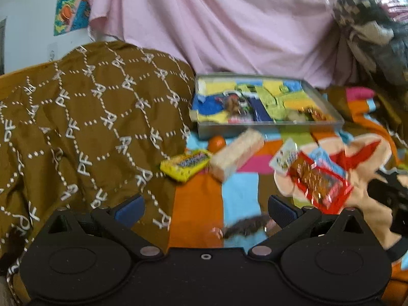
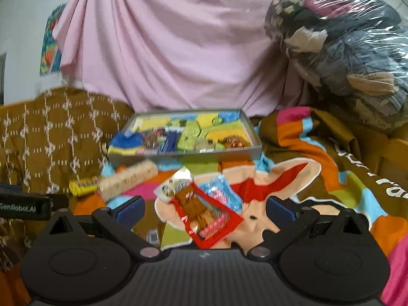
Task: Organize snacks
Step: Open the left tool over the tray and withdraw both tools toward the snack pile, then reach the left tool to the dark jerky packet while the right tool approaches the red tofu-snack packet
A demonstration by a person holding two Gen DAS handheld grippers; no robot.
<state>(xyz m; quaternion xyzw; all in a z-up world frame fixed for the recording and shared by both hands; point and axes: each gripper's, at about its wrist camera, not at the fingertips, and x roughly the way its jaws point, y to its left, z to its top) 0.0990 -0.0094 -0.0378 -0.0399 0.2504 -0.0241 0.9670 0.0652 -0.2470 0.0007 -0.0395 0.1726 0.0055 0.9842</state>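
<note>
While snacks lie below, left gripper (image 1: 205, 210) and right gripper (image 2: 204, 210) gape wide, holding nothing.

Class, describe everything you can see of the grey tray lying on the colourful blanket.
The grey tray is a shallow rectangle with low upright walls, seemingly metal or card. It lies flat on the striped blanket, beyond the loose snacks. Its left end meets the brown patterned cloth; pink fabric hangs behind. Inside lie blurred yellow, blue and green packets. Neither tongs touches it.
</note>
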